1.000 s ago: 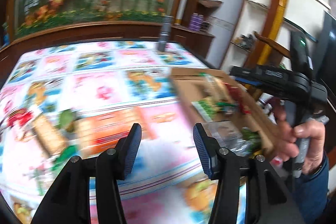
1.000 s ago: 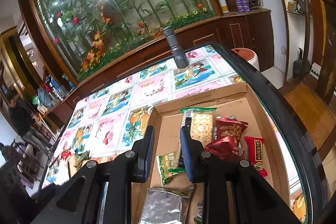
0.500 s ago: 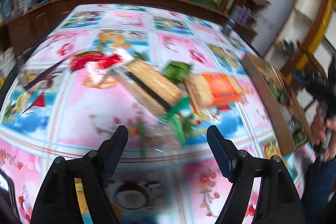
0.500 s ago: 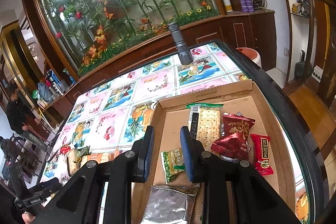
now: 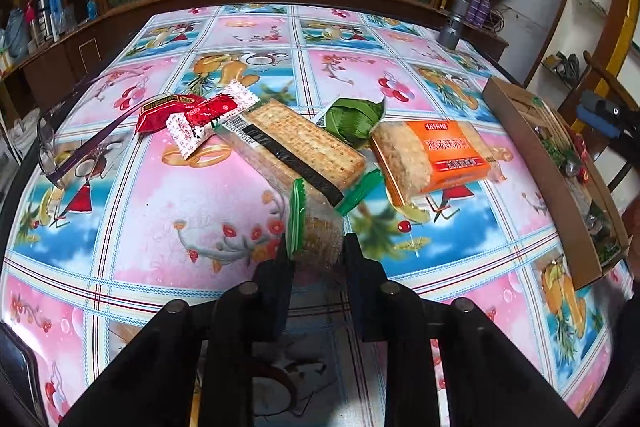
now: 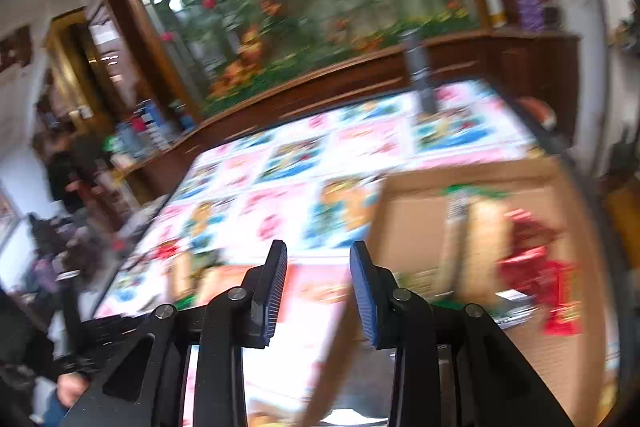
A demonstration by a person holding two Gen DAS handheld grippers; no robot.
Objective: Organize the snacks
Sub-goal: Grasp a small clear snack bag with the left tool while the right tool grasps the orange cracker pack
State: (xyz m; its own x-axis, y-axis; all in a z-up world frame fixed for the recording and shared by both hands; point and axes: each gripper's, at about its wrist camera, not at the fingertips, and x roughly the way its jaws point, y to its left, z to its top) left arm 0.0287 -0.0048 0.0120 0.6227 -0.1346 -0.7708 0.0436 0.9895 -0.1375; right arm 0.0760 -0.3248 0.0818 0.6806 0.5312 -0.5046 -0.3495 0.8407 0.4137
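Loose snacks lie mid-table in the left wrist view: a long cracker packet (image 5: pixel 296 143), an orange packet (image 5: pixel 436 155), a green wrapped piece (image 5: pixel 352 119) and red candies (image 5: pixel 172 111). My left gripper (image 5: pixel 318 247) points down, its jaws closing on a small clear cracker packet (image 5: pixel 316 227) with green ends; both pads press its sides. A cardboard box (image 5: pixel 532 163) holding snacks stands at the right, with the right gripper's blue pads (image 5: pixel 596 119) over it. In the blurred right wrist view my right gripper (image 6: pixel 319 255) hangs by the box's (image 6: pixel 412 227) left wall, jaws opening, nothing between them.
A grey flashlight (image 5: pixel 452 27) stands upright at the far right corner of the table. Spectacles (image 5: pixel 60 147) lie near the left edge. A wooden cabinet runs behind the table. A person (image 6: pixel 64 171) stands far off at the left in the right wrist view.
The left gripper came down over the snack pile, opened wide, then closed on the small cracker packet. The right gripper swung left from over the box, and its jaws stand wider apart.
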